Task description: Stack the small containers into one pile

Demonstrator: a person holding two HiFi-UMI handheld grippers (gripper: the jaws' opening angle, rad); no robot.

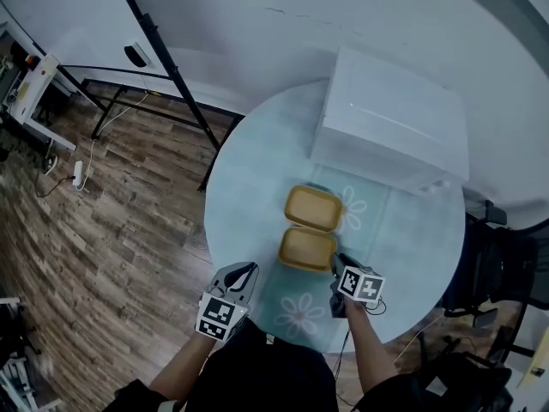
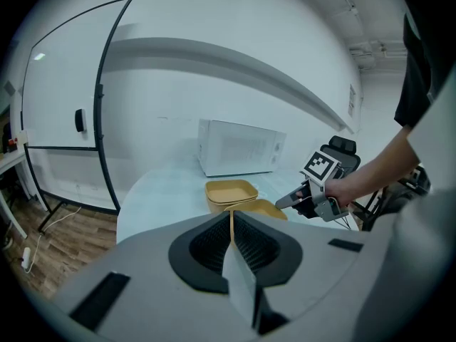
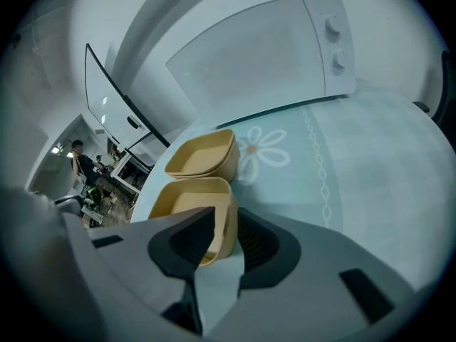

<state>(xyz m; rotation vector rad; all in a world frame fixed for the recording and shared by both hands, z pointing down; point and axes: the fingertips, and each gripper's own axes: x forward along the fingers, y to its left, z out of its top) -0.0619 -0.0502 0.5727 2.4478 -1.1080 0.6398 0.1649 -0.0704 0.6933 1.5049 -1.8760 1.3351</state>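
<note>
Yellow near tub [image 1: 307, 249] sits on the round table [image 1: 244, 178], touching the far tub [image 1: 314, 207]. The right tool [image 3: 224, 218] grips the near tub's wall. The left tool [image 2: 232, 218] is clenched empty at the table's near edge.

The left claw [image 1: 246, 273] is held low and level with its jaws pressed together and nothing between them, its forearm [image 1: 183, 372] drawn back toward the body. The right claw [image 1: 336, 264] reaches further forward, ahead and to the right of the left one, on a bare forearm [image 1: 369, 350] bent at the wrist. Its jaws straddle one wall of the near container [image 3: 189, 205], one pad inside and one outside, closed against that wall.
</note>
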